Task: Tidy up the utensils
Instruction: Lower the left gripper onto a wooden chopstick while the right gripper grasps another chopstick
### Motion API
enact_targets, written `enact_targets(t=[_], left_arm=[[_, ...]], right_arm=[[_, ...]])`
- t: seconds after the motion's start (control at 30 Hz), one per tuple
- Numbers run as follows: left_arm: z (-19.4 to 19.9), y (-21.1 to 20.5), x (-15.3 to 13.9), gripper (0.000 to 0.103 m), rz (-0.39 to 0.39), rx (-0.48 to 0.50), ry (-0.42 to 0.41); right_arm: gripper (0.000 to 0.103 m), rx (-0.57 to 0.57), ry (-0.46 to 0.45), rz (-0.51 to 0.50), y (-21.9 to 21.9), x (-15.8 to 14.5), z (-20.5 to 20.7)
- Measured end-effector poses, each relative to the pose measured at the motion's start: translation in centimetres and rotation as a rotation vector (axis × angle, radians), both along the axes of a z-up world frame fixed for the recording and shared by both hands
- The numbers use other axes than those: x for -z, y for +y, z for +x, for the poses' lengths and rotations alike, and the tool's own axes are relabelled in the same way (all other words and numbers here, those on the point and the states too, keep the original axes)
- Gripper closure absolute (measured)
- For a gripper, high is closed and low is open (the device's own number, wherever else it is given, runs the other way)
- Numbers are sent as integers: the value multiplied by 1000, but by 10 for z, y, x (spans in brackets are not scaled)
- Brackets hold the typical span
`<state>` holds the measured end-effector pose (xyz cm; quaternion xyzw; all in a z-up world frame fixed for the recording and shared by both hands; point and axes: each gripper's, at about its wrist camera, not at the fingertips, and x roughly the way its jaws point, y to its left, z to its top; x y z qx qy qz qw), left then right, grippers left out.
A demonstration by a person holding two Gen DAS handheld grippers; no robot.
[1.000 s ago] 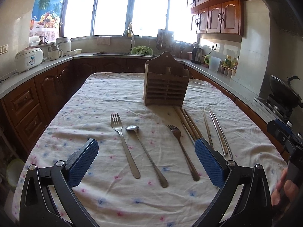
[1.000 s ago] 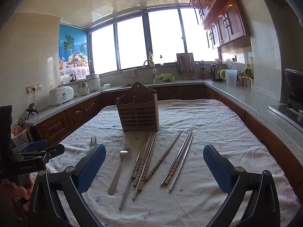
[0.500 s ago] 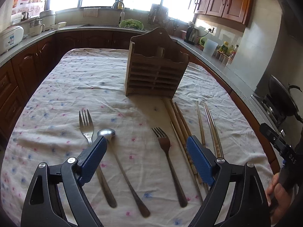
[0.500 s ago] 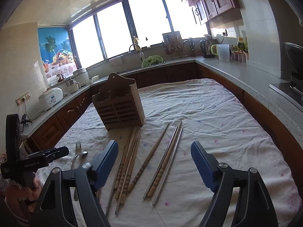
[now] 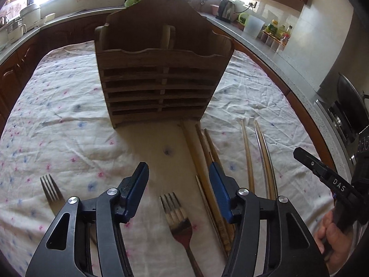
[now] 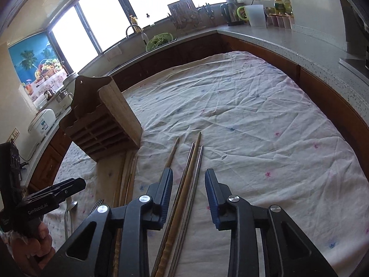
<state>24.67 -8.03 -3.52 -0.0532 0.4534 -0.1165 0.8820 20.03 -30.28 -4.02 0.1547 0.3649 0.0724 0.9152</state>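
On the far left a fork lies on the speckled tablecloth, clear of the left gripper. That gripper's jaws have just been closing and stand about half apart, pressing on nothing; a second fork lies between them, tines toward the wooden utensil holder standing just beyond. Right of it lies a bundle of wooden chopsticks. The right gripper, jaws also just closing and now fairly narrow, straddles a wooden chopstick and a metal chopstick without touching them; another wooden chopstick passes under its left finger.
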Motion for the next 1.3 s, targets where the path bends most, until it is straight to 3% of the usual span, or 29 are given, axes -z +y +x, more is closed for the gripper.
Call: enact_targets(t=[0.4, 0.57, 0.7, 0.8, 1.0, 1.17, 1.3], left_arm=[[53, -29, 34, 74, 92, 41, 90], [57, -35, 35, 77, 159, 62, 66], [48, -36, 35, 90, 188, 112, 52], [38, -35, 33, 91, 152, 152, 76], [47, -35, 30, 88, 188, 137, 102], [47, -45, 29, 88, 236, 160, 58], [45, -49, 31, 95, 233, 162, 41]], right_arm=[[88, -18, 114, -50, 6, 30, 48], [90, -33, 138, -79, 10, 36, 59], [94, -44, 136, -120, 14, 36, 62], [96, -55, 144, -125, 14, 37, 57], [95, -65, 158, -110, 12, 37, 64], [95, -76, 143, -126, 15, 38, 68], [95, -75, 128, -152, 18, 38, 69]])
